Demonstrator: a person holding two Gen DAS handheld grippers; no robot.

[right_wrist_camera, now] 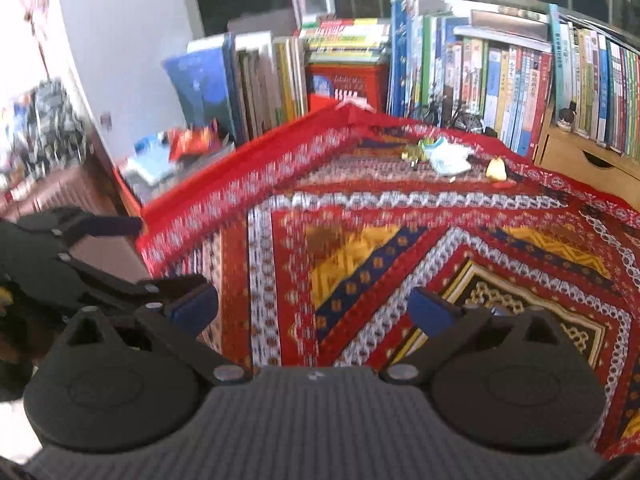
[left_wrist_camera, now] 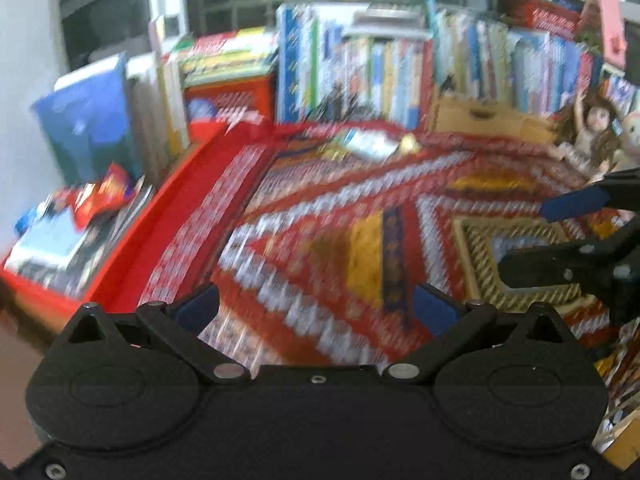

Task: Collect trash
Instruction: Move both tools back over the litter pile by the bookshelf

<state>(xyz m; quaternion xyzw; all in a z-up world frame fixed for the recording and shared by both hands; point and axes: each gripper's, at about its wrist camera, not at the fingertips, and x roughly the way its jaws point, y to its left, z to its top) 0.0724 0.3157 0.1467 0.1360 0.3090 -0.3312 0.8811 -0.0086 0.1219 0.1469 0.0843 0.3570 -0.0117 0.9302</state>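
Observation:
Crumpled white and green wrappers and a small yellow scrap lie at the far side of the patterned red cloth. The left wrist view, blurred, shows the same wrappers far ahead. A red snack wrapper rests on a stack of magazines left of the table. My left gripper is open and empty over the cloth. My right gripper is open and empty too. Each gripper appears in the other's view: the right gripper at the right edge, the left gripper at the left edge.
Rows of upright books line the back of the table. A wooden drawer box stands at the back right. A doll sits at the right. The magazines lie on a red tray at the left, below the table edge.

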